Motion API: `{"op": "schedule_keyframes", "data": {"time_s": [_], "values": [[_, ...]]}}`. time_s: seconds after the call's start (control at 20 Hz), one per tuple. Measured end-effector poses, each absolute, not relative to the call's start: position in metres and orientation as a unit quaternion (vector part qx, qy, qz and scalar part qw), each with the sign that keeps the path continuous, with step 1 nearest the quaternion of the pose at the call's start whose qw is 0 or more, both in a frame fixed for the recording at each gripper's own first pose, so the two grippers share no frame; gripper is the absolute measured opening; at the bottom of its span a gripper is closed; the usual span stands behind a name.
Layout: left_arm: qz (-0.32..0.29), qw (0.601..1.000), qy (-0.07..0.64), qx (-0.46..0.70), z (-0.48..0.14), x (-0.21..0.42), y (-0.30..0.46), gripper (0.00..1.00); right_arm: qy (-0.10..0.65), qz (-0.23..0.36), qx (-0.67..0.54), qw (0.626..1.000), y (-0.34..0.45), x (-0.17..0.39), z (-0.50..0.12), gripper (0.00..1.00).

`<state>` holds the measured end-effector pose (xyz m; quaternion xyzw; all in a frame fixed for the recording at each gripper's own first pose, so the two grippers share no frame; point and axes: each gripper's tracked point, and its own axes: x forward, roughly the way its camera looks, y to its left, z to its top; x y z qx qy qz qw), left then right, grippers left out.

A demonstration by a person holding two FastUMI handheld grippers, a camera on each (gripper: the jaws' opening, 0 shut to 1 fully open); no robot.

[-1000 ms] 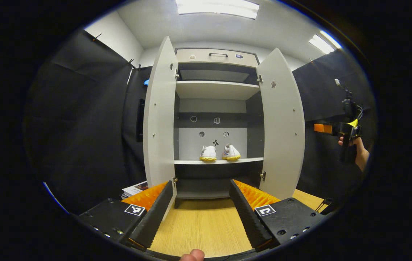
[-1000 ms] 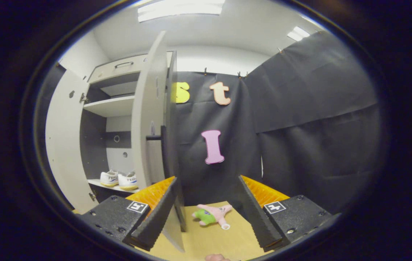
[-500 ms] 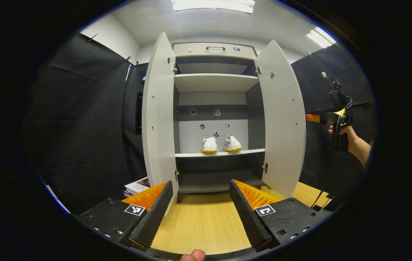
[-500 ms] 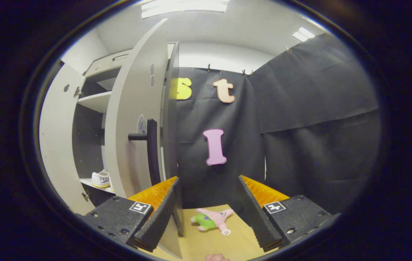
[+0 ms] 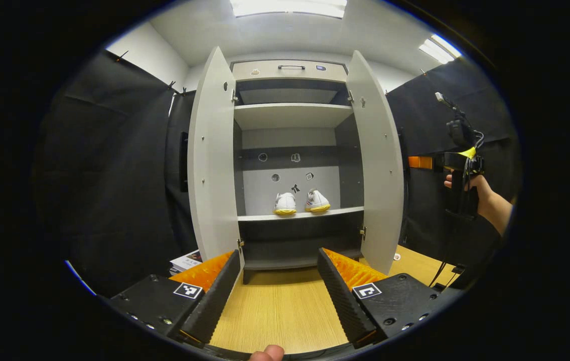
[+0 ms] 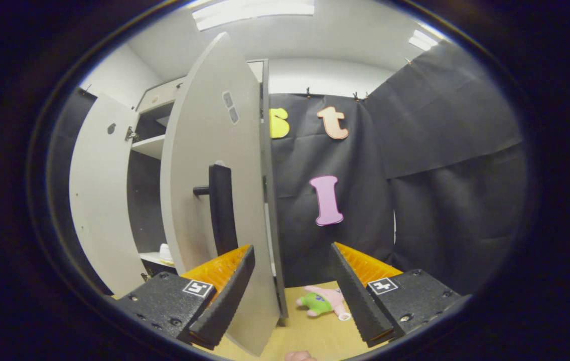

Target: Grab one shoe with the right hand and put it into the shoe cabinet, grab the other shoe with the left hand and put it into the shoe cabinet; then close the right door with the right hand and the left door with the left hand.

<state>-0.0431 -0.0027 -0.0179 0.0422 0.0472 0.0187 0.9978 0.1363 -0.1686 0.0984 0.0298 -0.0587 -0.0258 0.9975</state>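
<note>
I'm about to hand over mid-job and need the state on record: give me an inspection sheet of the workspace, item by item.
Surface: light wooden floor in front of the cabinet.
Job's things: two white shoes side by side on the cabinet's middle shelf; left door wide open; right door part open, its black handle on the outer face.
Clutter: plush toy on the floor by the right door; stack of books beside the left door.
Grippers: left gripper open, holding nothing; right gripper open, close behind the right door's outer face.
Cables: a dark cable hangs below the right gripper.
Surroundings: black cloth walls, ceiling lights.
</note>
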Motion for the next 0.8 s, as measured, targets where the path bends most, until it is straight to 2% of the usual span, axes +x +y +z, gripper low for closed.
{"op": "schedule_keyframes", "data": {"time_s": [0.4,0.45,0.5,0.55,0.8], "values": [[0.040,0.997,0.046,0.042,-0.022,-0.053,0.017,0.95,-0.044,0.051,0.048,0.997,-0.072,0.177,0.095,0.97],[0.043,0.997,0.047,0.043,-0.023,-0.054,0.020,0.95,-0.046,0.052,0.047,0.996,-0.063,0.185,0.096,0.92],[0.047,0.997,0.047,0.043,-0.023,-0.055,0.023,0.95,-0.046,0.041,0.044,0.997,-0.061,0.191,0.097,0.99],[0.051,0.997,0.049,0.042,-0.025,-0.055,0.026,0.95,-0.047,0.035,0.042,0.997,-0.061,0.194,0.097,1.00],[0.064,0.996,0.049,0.036,-0.027,-0.056,0.041,0.95,-0.066,0.040,0.042,0.996,-0.061,0.155,0.095,1.00]]}}
